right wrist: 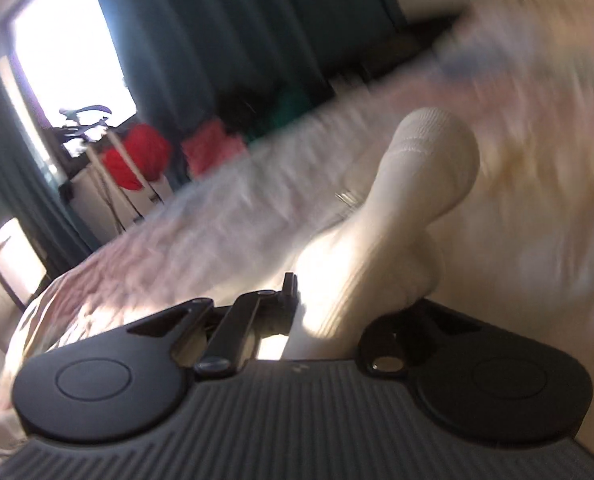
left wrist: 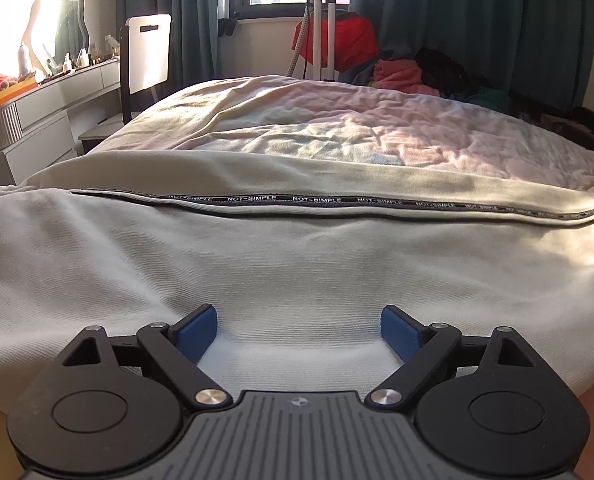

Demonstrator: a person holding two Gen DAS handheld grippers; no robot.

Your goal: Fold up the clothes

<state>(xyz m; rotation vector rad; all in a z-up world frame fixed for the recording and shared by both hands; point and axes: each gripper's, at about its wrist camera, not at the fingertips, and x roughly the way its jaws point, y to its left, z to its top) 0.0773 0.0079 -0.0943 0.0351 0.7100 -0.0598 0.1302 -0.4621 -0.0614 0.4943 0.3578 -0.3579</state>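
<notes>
A cream garment (left wrist: 297, 256) lies spread across the near part of the bed, and a black tape stripe (left wrist: 257, 199) printed NOT-SIMPLE runs along its fold. My left gripper (left wrist: 299, 314) is open and low over this cloth; its blue pads (left wrist: 197, 334) touch or nearly touch it, with nothing pinched between them. In the blurred right wrist view, my right gripper (right wrist: 349, 296) is shut on a cream ribbed part of the garment. The cuff end (right wrist: 433, 152) sticks up and away from the fingers. The cloth hides the right finger.
The bed has a wrinkled pale cover (left wrist: 337, 120). A white chair (left wrist: 147, 54) and a grey dresser (left wrist: 49, 108) stand to the left. A steamer stand (left wrist: 321, 20) and a pile of coloured clothes (left wrist: 401, 74) sit beyond the bed by dark curtains.
</notes>
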